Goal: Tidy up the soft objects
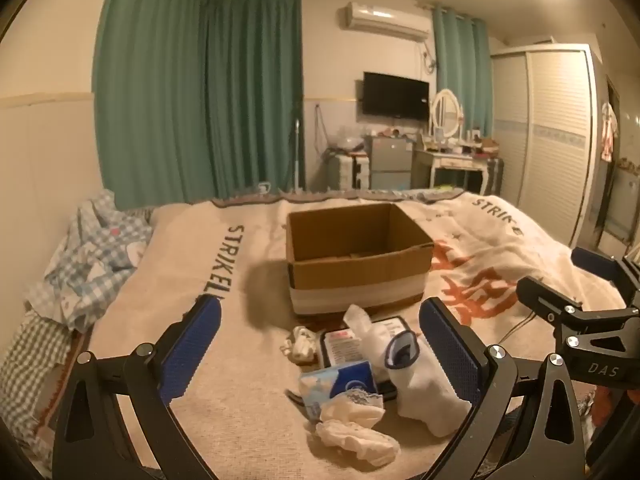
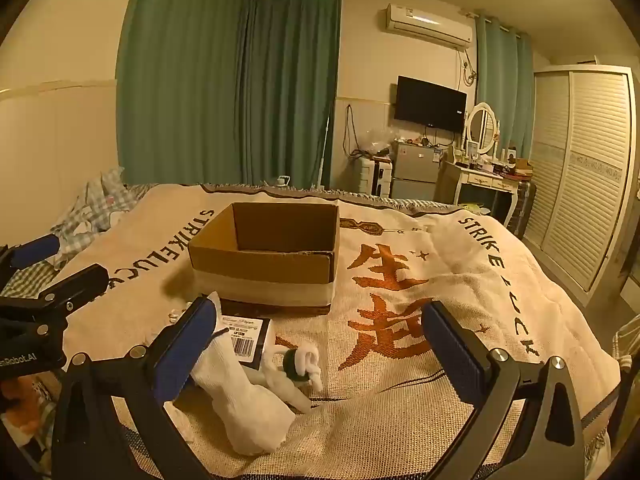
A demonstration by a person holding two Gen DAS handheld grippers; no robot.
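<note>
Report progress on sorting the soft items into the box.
Done: nothing visible; the cardboard box looks empty in both views. In hand: nothing; the left gripper and right gripper are both open. Left: the white sock, crumpled white cloths and rolled sock lie on the blanket.

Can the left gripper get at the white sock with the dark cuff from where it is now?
Probably yes. The left gripper hangs open above the pile, and the white sock lies on top by its right finger, nothing covering it. The tissue pack and crumpled white cloths crowd its left side, so the jaws might catch them too.
</note>
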